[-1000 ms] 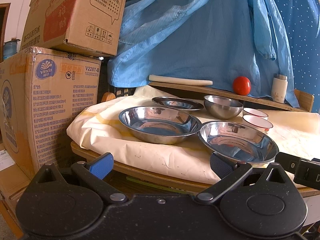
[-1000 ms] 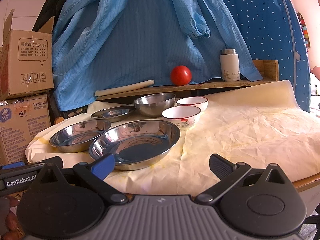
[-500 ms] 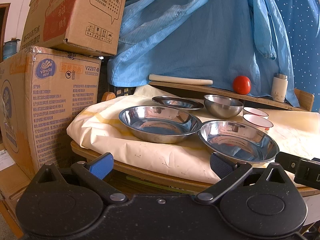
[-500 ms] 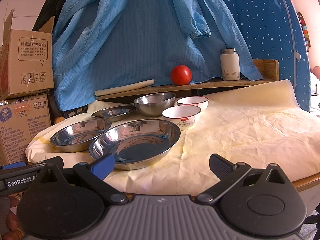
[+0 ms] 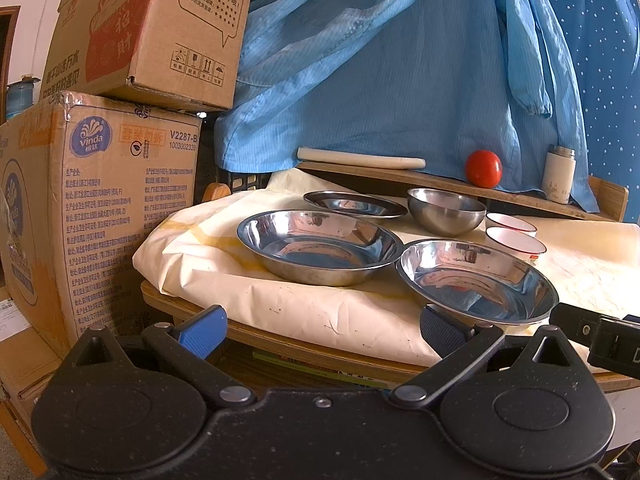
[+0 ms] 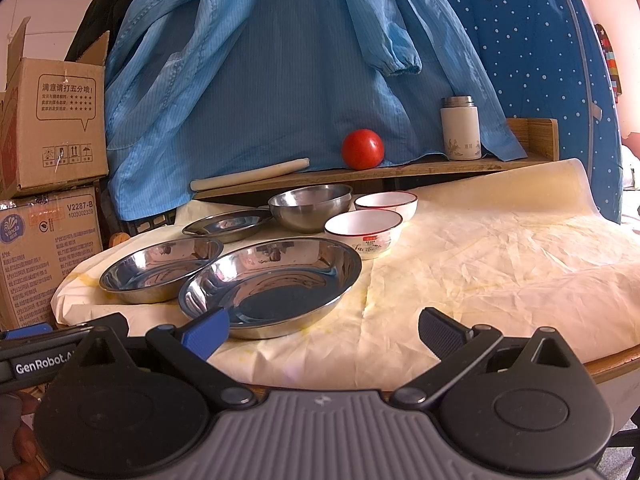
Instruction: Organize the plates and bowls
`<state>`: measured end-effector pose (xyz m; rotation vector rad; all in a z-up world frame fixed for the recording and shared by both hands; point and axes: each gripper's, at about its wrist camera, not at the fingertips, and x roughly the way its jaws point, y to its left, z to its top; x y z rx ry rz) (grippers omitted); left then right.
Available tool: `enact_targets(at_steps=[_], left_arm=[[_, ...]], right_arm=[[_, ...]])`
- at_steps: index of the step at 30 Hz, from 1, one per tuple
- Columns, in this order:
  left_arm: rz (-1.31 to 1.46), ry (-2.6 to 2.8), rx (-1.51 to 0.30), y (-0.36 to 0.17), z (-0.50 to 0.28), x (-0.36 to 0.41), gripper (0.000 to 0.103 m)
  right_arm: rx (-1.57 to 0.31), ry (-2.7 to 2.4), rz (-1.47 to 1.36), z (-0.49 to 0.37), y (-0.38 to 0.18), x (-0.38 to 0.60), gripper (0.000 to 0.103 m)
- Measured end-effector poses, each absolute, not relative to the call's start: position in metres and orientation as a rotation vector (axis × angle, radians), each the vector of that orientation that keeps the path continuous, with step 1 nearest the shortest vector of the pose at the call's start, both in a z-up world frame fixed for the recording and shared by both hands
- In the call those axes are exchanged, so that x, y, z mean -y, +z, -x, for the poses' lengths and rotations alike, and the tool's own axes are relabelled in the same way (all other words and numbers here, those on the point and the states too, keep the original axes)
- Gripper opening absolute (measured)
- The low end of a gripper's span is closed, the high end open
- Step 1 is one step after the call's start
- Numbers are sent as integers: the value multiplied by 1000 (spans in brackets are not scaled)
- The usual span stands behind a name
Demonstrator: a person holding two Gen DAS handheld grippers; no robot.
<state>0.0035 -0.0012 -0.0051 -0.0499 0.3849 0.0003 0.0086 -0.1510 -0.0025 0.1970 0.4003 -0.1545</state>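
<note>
Two deep steel plates sit side by side near the table's front: the left one (image 5: 320,250) (image 6: 160,270) and the right one (image 5: 476,280) (image 6: 272,280). Behind them lie a flat steel plate (image 5: 354,204) (image 6: 228,224), a steel bowl (image 5: 446,210) (image 6: 310,206) and two white red-rimmed bowls (image 6: 364,228) (image 6: 386,204). My left gripper (image 5: 322,326) hangs open below the table's front edge. Open too, my right gripper (image 6: 324,330) hovers at the front edge, its left finger just before the right deep plate. Neither holds anything.
Cream paper (image 6: 480,256) covers the round wooden table. A back shelf (image 6: 400,170) carries a red tomato (image 6: 362,149), a white flask (image 6: 460,128) and a rolling pin (image 6: 248,174). Blue garments hang behind. Stacked cardboard boxes (image 5: 96,200) stand at the left.
</note>
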Motion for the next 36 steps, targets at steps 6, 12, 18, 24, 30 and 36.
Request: enact_targets(at_steps=[6, 12, 18, 24, 30, 36], left_arm=[[46, -1, -387, -9, -3, 2, 102], [45, -5, -389, -10, -2, 2, 102], [44, -6, -393, -9, -4, 2, 102], [44, -6, -408, -9, -7, 1, 102], [45, -7, -411, -9, -10, 0, 102], [47, 27, -408, 2, -24, -7, 102]], right_arm=[[-402, -154, -197, -9, -3, 150, 103], [-403, -154, -198, -8, -3, 150, 103], [-404, -155, -197, -9, -4, 149, 103], [-407, -157, -194, -9, -6, 148, 103], [-414, -159, -190, -12, -7, 147, 103], [-403, -166, -182, -23, -1, 150, 103]])
